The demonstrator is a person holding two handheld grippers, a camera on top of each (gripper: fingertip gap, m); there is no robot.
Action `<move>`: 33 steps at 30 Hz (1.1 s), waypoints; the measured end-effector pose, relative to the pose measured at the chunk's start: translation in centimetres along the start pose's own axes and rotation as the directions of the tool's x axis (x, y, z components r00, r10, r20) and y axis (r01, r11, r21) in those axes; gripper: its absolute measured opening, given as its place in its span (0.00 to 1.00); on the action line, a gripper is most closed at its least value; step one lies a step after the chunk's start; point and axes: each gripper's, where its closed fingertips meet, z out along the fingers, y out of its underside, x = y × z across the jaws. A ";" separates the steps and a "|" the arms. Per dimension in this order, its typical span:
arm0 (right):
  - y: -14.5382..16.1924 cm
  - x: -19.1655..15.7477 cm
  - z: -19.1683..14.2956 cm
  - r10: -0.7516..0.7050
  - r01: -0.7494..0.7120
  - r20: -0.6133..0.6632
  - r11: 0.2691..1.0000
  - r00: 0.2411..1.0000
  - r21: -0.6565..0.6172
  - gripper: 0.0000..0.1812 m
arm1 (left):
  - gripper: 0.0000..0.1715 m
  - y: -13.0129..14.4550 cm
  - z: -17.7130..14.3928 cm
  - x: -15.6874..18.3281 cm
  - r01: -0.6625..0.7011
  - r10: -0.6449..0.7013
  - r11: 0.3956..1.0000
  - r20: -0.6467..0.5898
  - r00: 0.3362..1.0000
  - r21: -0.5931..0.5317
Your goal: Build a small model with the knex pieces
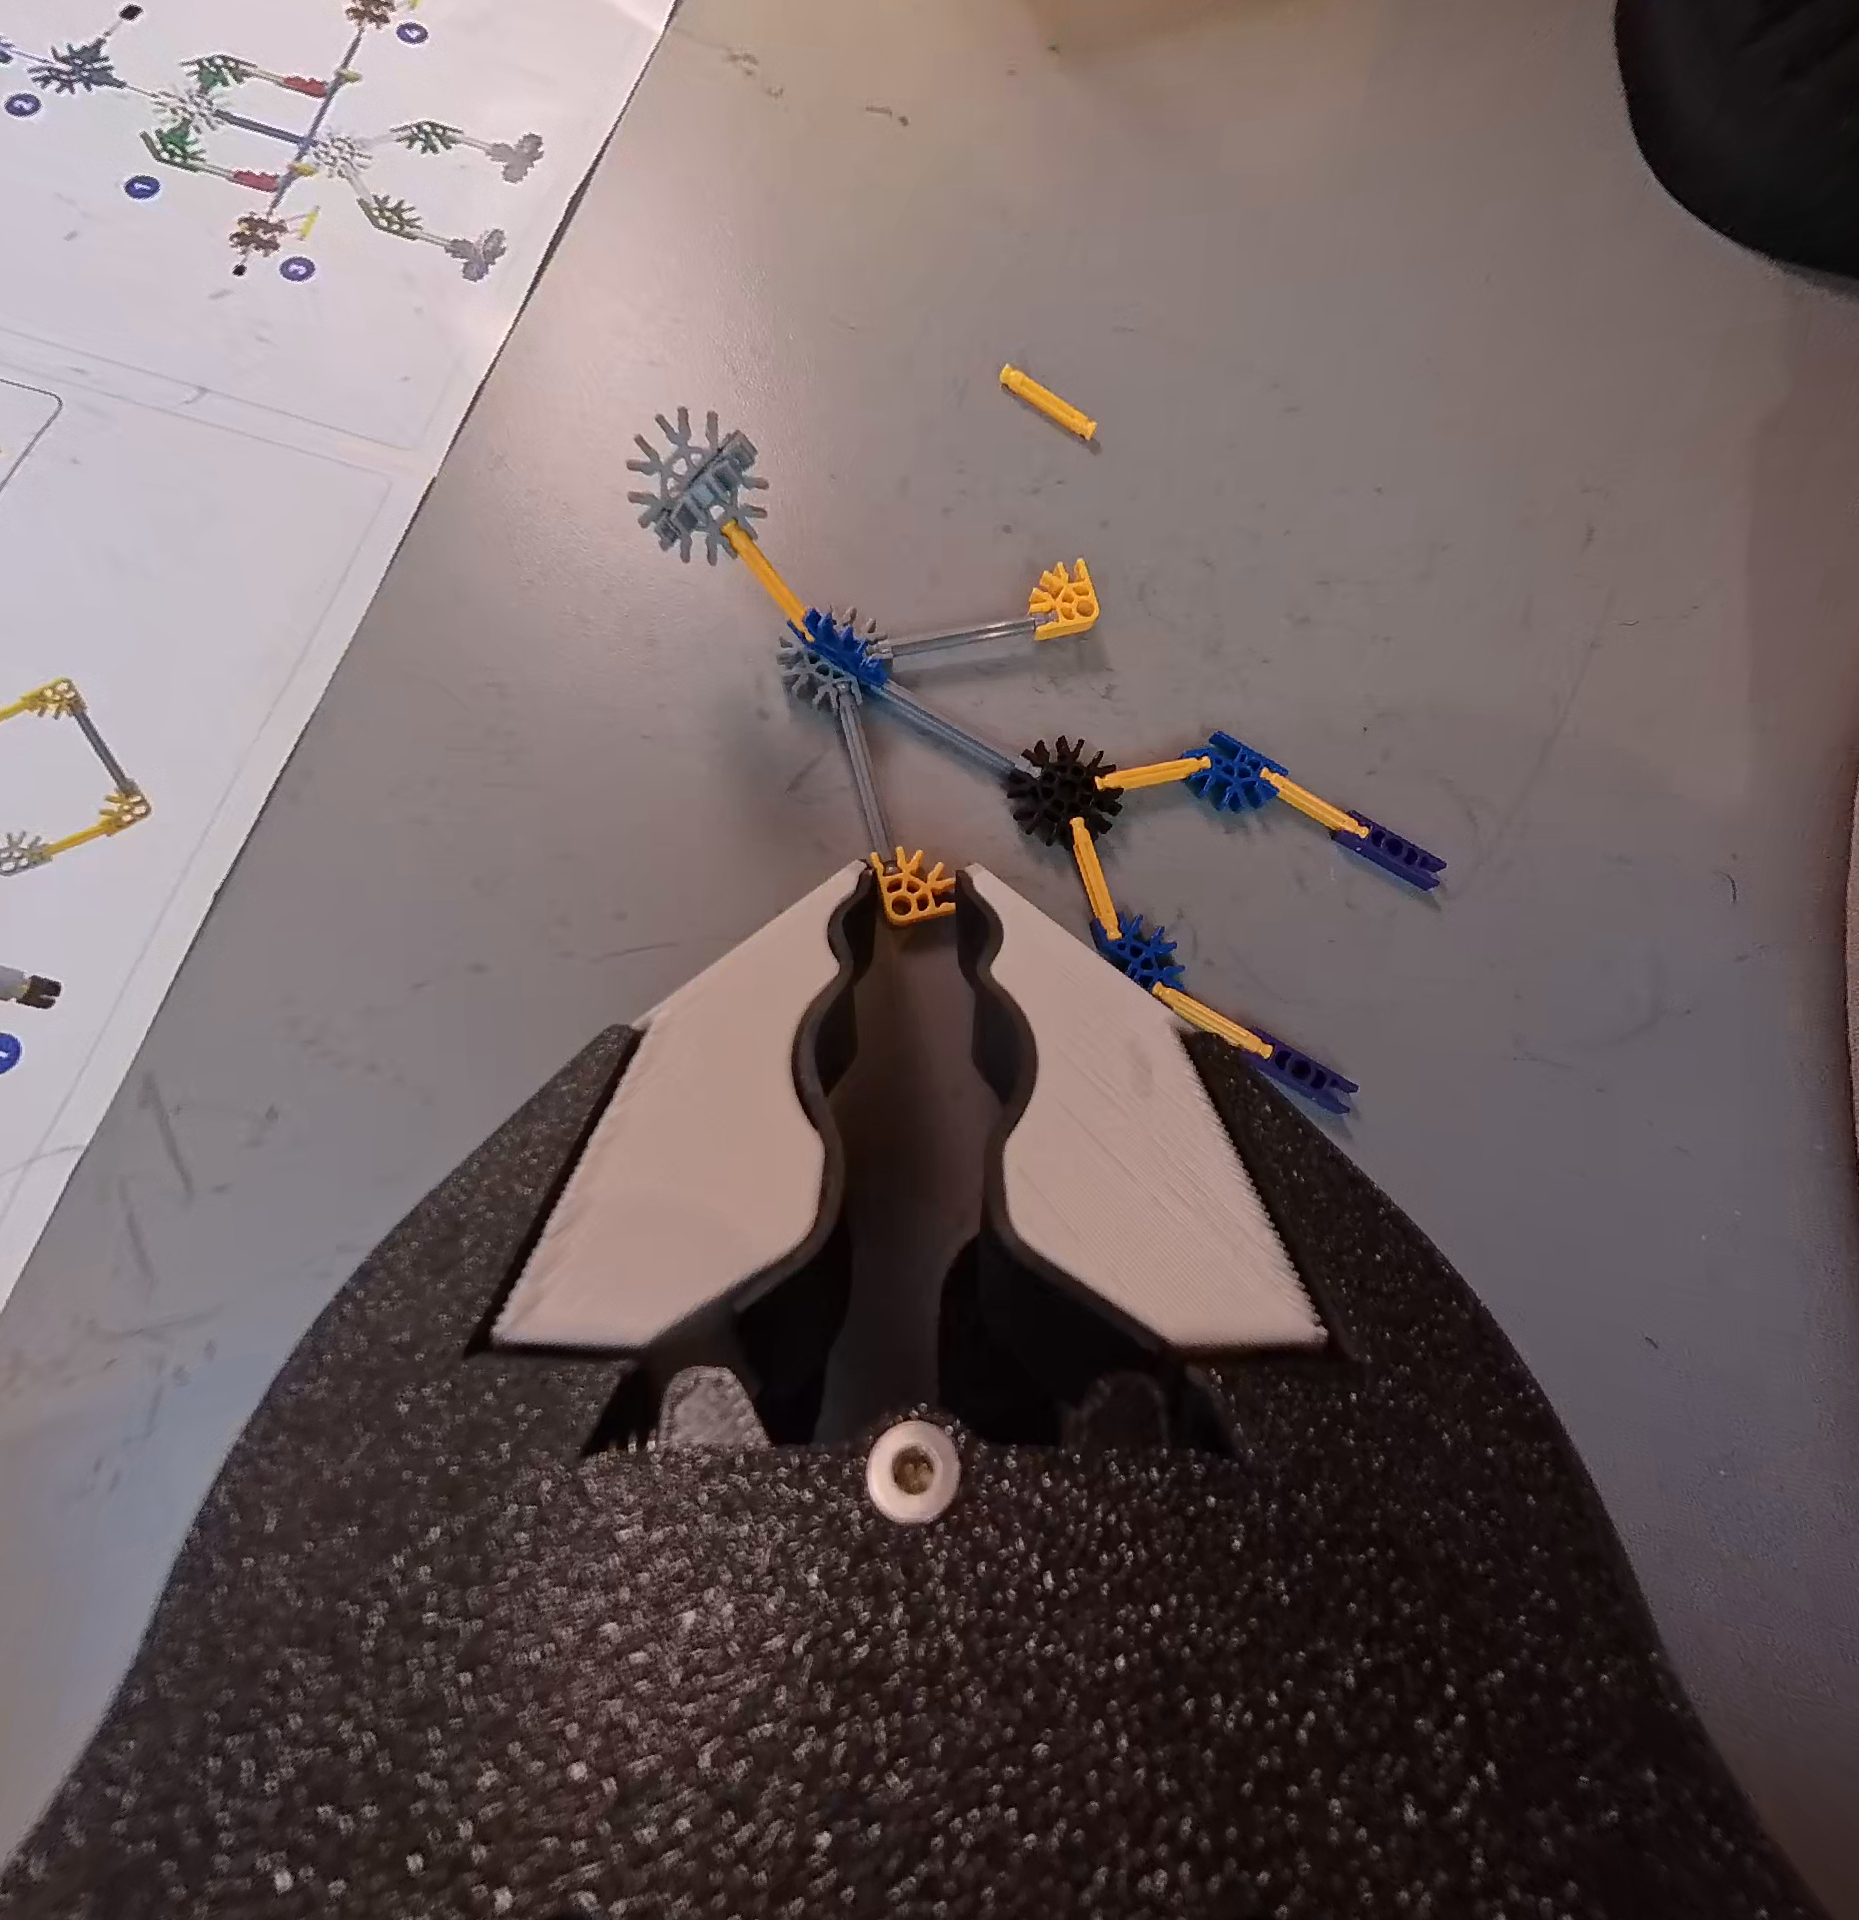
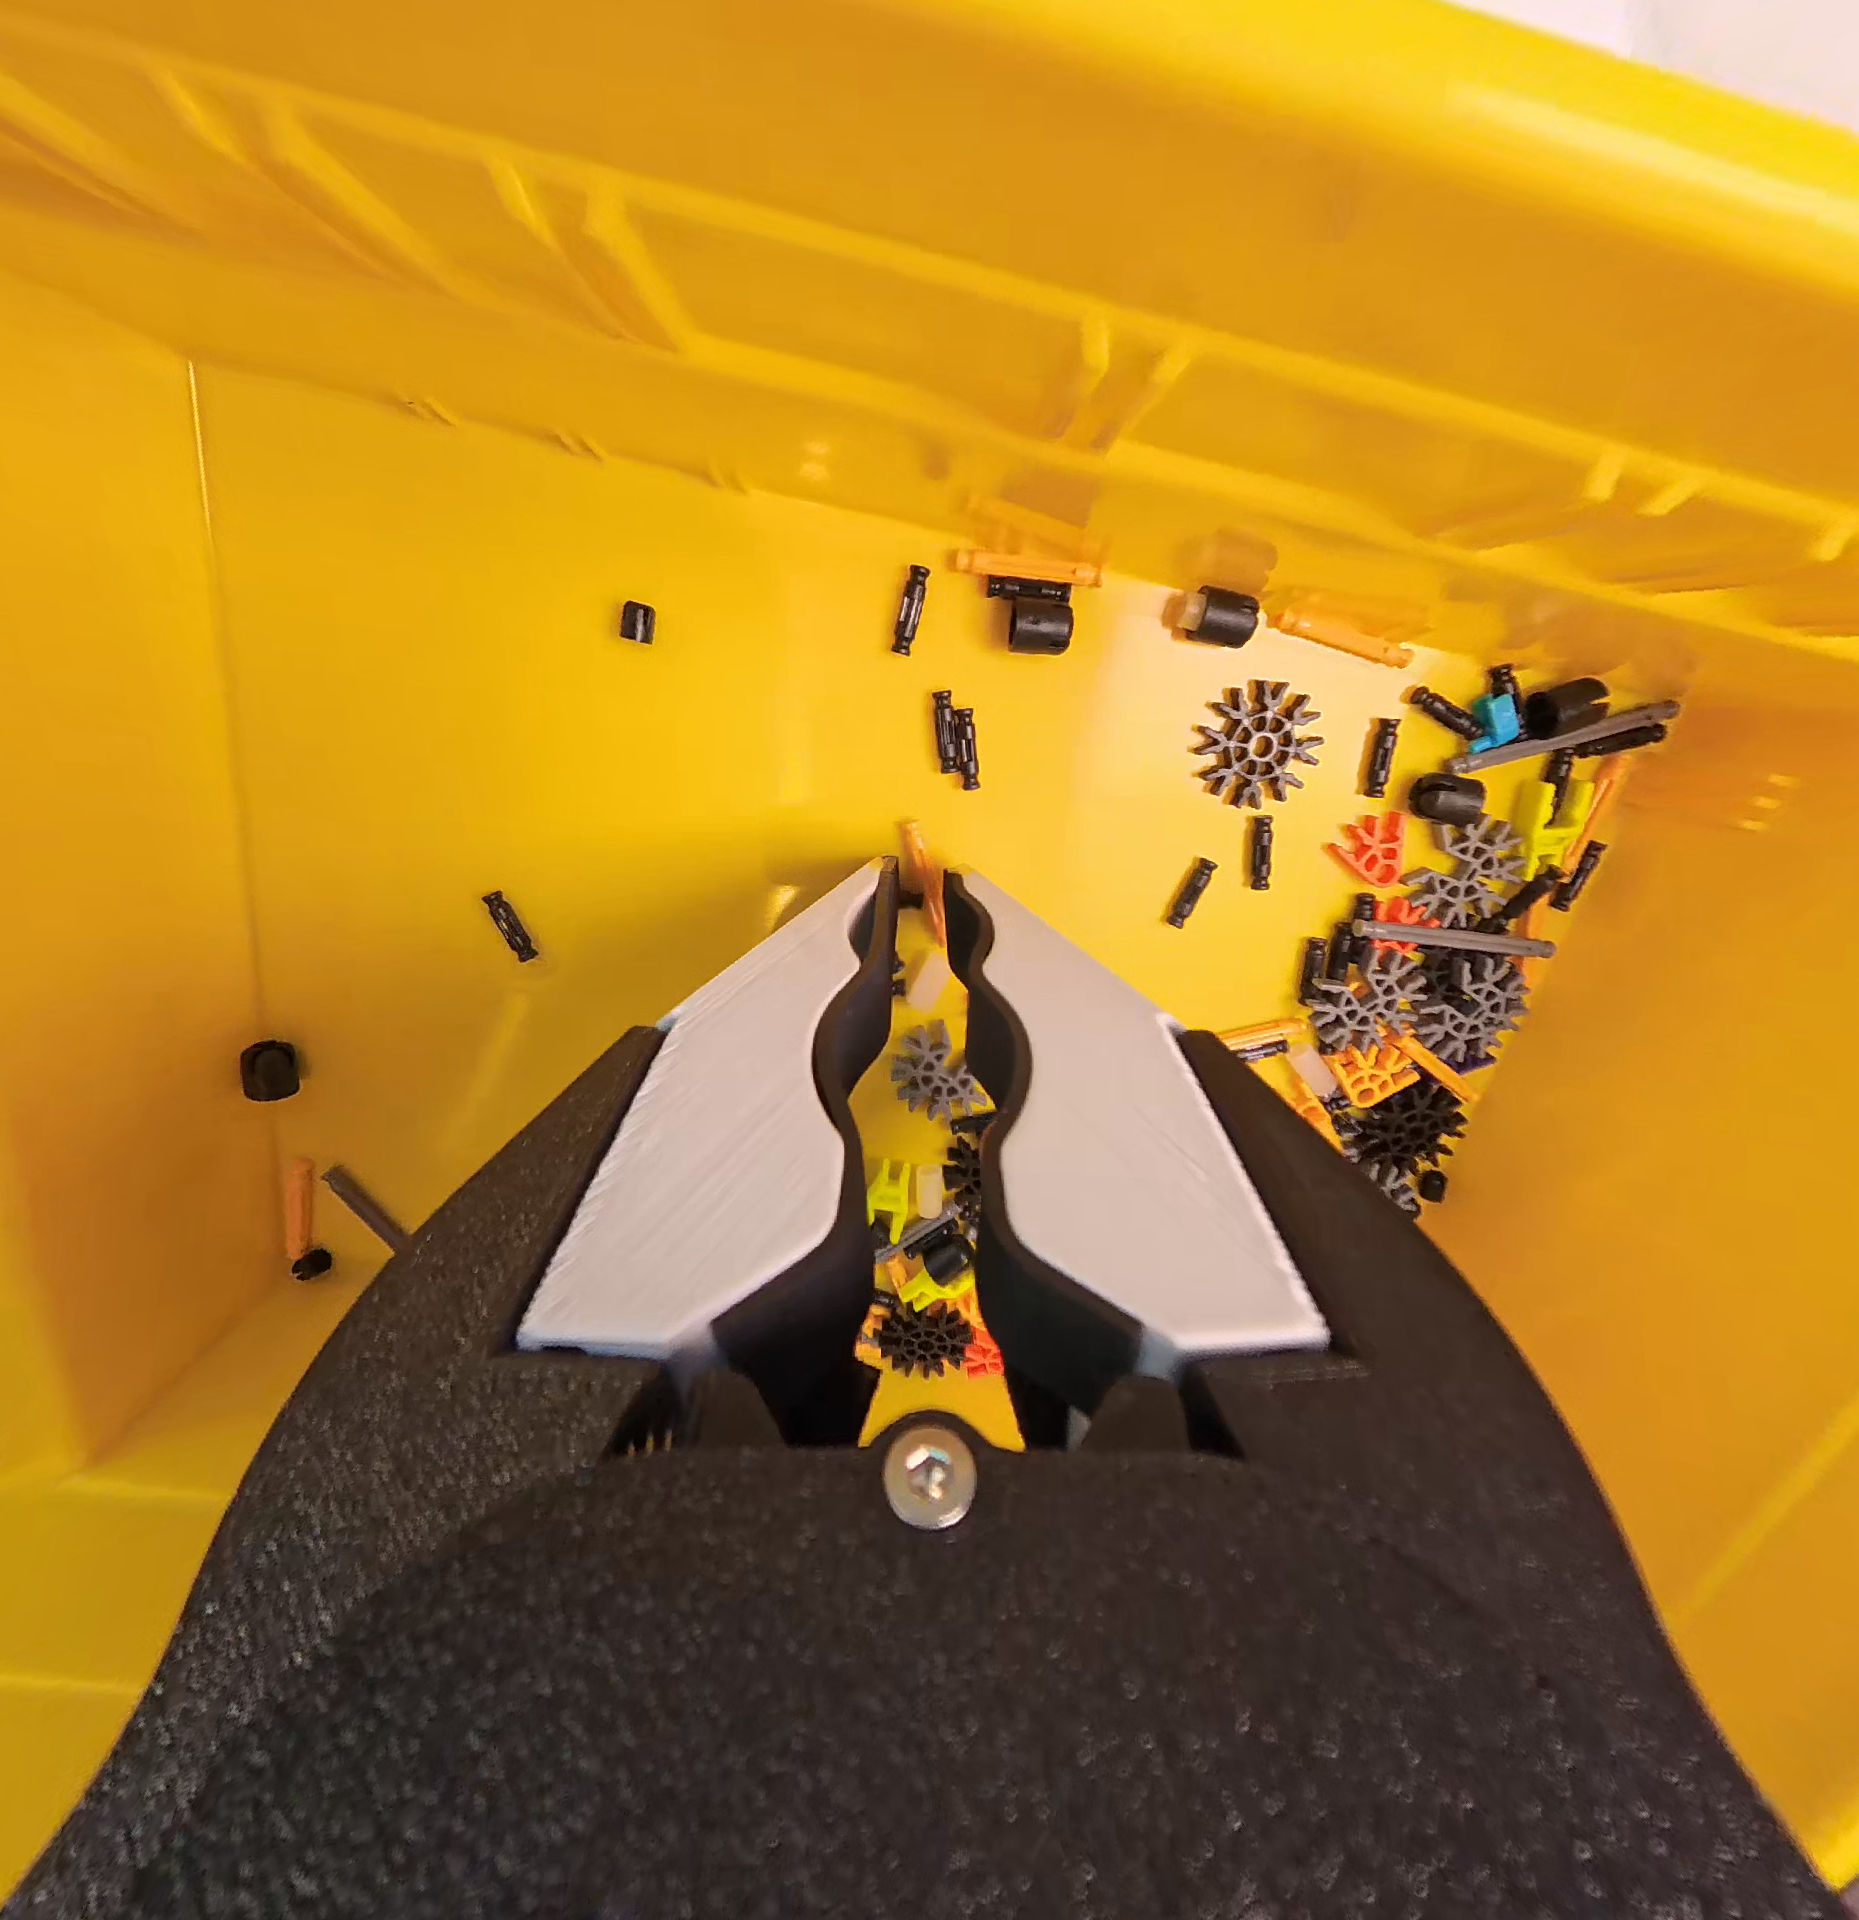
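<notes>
On the desk point(image 1: 1320, 520), the instruction sheet point(image 1: 229, 416) runs off the top and left edges of the left wrist view, and its small diagrams are too blurred to make out. A dark object point(image 1: 1777, 125) at the top right corner is cut by the edge; what it is cannot be told. The left gripper point(image 1: 912, 883) covers part of the toy model point(image 1: 831, 655): one blue connector point(image 1: 1138, 951) lies half behind the right finger. In the right wrist view, the yellow bin point(image 2: 281, 727) overruns every edge. The right gripper point(image 2: 917, 878) hides most of an orange rod point(image 2: 917, 847), and the heap of pieces point(image 2: 1424, 966) to its right is too tangled to sort.
</notes>
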 end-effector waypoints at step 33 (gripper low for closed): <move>-18.7 -27.4 1.1 -0.585 0.530 0.086 0.780 0.806 0.333 0.01 | 0.02 -0.5 0.5 1.7 -0.093 0.102 0.991 0.094 0.990 -0.093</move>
